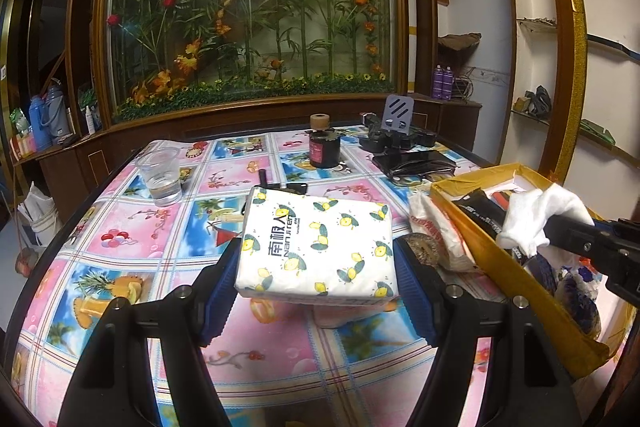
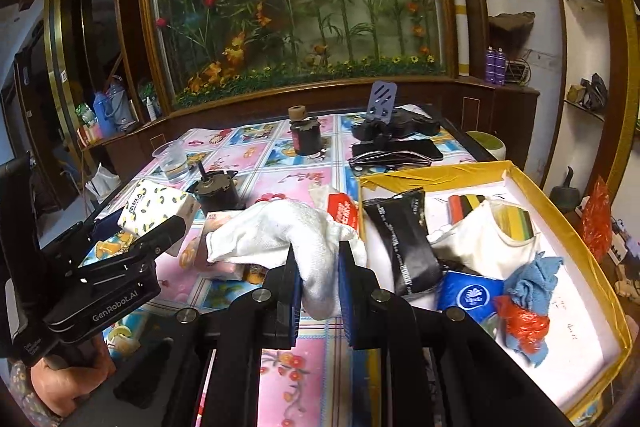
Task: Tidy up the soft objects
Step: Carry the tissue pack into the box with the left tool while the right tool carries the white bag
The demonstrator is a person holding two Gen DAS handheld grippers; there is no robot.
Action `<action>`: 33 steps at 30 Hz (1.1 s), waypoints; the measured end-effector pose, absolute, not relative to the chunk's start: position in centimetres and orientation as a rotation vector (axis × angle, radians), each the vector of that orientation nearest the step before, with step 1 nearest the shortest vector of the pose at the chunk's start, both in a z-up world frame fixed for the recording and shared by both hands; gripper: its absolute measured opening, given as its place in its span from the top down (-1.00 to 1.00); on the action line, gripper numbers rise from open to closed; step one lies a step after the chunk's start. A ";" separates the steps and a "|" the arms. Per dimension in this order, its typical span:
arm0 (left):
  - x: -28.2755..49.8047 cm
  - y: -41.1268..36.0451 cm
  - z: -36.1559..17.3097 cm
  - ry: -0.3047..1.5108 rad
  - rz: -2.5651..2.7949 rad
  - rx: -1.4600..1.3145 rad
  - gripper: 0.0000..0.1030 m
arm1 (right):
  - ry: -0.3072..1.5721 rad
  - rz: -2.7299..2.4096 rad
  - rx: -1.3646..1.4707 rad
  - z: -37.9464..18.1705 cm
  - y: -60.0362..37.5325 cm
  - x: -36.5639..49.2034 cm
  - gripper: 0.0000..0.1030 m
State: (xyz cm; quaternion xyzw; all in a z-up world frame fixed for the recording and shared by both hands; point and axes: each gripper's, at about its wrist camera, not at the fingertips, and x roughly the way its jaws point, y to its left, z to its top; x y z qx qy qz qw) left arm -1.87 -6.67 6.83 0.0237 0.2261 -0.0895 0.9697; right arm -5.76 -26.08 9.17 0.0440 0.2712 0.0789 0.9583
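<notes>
My left gripper (image 1: 316, 267) is shut on a white tissue pack with lemon print (image 1: 316, 243) and holds it above the patterned tablecloth; the pack also shows in the right wrist view (image 2: 154, 205). My right gripper (image 2: 318, 267) is shut on a white sock (image 2: 296, 231), held just left of the yellow-rimmed box (image 2: 560, 211). In the left wrist view the sock (image 1: 532, 211) hangs over the box's near wall (image 1: 480, 247). The box holds a black pouch (image 2: 404, 239), a blue tissue pack (image 2: 468, 297), a white cloth bag, blue cloth and red plastic.
On the table stand a clear cup with water (image 1: 160, 175), a dark jar with a cork (image 1: 324, 143), a black motor (image 2: 218, 189), glasses on a phone (image 2: 396, 151) and a phone stand (image 1: 396, 115). A red-and-white packet (image 1: 440, 231) lies beside the box.
</notes>
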 end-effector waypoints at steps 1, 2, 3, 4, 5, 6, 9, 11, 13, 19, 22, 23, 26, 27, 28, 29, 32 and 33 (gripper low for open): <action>-2.0 -7.1 6.8 0.454 -0.189 0.051 -0.39 | 0.548 0.157 0.094 9.2 -26.3 -5.9 0.67; -2.1 -7.6 6.8 0.452 -0.198 0.056 -0.39 | 0.547 0.152 0.097 9.3 -26.7 -6.0 0.67; -2.2 -8.2 6.8 0.448 -0.204 0.063 -0.39 | 0.547 0.149 0.098 9.3 -26.9 -6.0 0.67; -2.3 -8.7 6.8 0.445 -0.212 0.067 -0.39 | 0.545 0.145 0.103 9.3 -27.3 -6.2 0.67; -2.4 -9.2 6.9 0.443 -0.223 0.070 -0.39 | 0.545 0.142 0.107 9.4 -27.6 -6.2 0.67; -2.5 -9.7 6.9 0.439 -0.231 0.071 -0.39 | 0.544 0.138 0.112 9.4 -28.0 -6.3 0.67; -2.8 -11.2 7.0 0.430 -0.264 0.067 -0.39 | 0.537 0.113 0.136 9.5 -29.8 -6.6 0.67; -3.0 -12.5 7.0 0.431 -0.292 0.065 -0.39 | 0.531 0.083 0.157 9.6 -31.6 -6.9 0.67; -3.2 -13.8 7.0 0.430 -0.323 0.065 -0.39 | 0.530 0.054 0.180 9.6 -33.3 -7.1 0.67; -4.2 -18.0 7.1 0.424 -0.446 0.067 -0.39 | 0.527 -0.053 0.242 9.5 -39.3 -8.0 0.67; -4.5 -20.3 6.9 0.435 -0.506 0.084 -0.39 | 0.537 -0.102 0.253 9.1 -41.9 -8.5 0.67; -4.6 -21.1 6.8 0.442 -0.530 0.088 -0.39 | 0.542 -0.118 0.258 8.9 -42.7 -8.6 0.67; -4.8 -23.5 6.6 0.462 -0.592 0.100 -0.39 | 0.562 -0.153 0.278 8.4 -44.7 -8.8 0.67; -4.9 -24.2 6.6 0.470 -0.615 0.103 -0.39 | 0.570 -0.161 0.283 8.1 -45.3 -8.9 0.67; -5.0 -24.9 6.5 0.479 -0.639 0.110 -0.39 | 0.578 -0.169 0.286 7.9 -45.8 -8.9 0.67; -5.3 -25.4 6.4 0.487 -0.661 0.118 -0.39 | 0.584 -0.173 0.285 7.8 -46.0 -8.9 0.67; -6.3 -27.4 6.3 0.490 -0.735 0.162 -0.39 | 0.605 -0.182 0.280 7.4 -46.7 -8.7 0.67; -6.6 -28.0 6.1 0.493 -0.757 0.181 -0.39 | 0.612 -0.182 0.280 7.2 -46.8 -8.7 0.67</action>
